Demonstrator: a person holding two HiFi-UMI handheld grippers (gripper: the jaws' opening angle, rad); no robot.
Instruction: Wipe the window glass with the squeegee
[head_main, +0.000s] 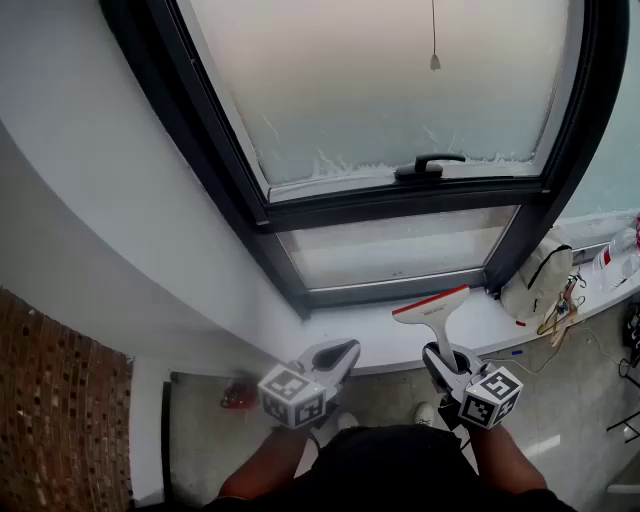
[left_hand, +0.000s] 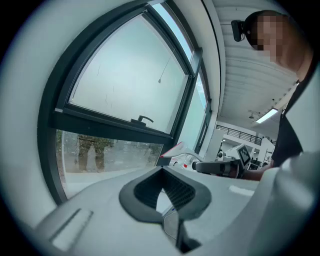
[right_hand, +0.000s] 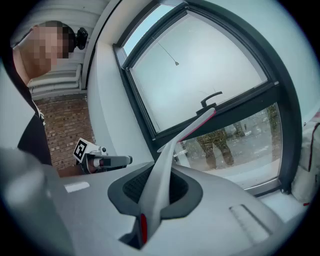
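The window glass (head_main: 390, 80) fills a dark frame; its upper pane looks frosted, with a black handle (head_main: 428, 165) at the bottom edge, and a smaller clear pane (head_main: 395, 248) sits below. My right gripper (head_main: 441, 356) is shut on the handle of a white squeegee (head_main: 433, 312), whose red-edged blade points up at the sill, below the glass. In the right gripper view the squeegee (right_hand: 161, 175) rises from between the jaws toward the frame. My left gripper (head_main: 339, 353) hangs beside it, shut and holding nothing (left_hand: 165, 197).
A white sill (head_main: 380, 340) runs under the window. On its right end lie a white bag (head_main: 537, 280), cables and a bottle (head_main: 615, 255). A pull cord (head_main: 434, 60) hangs before the glass. A brick wall (head_main: 60, 410) stands at left.
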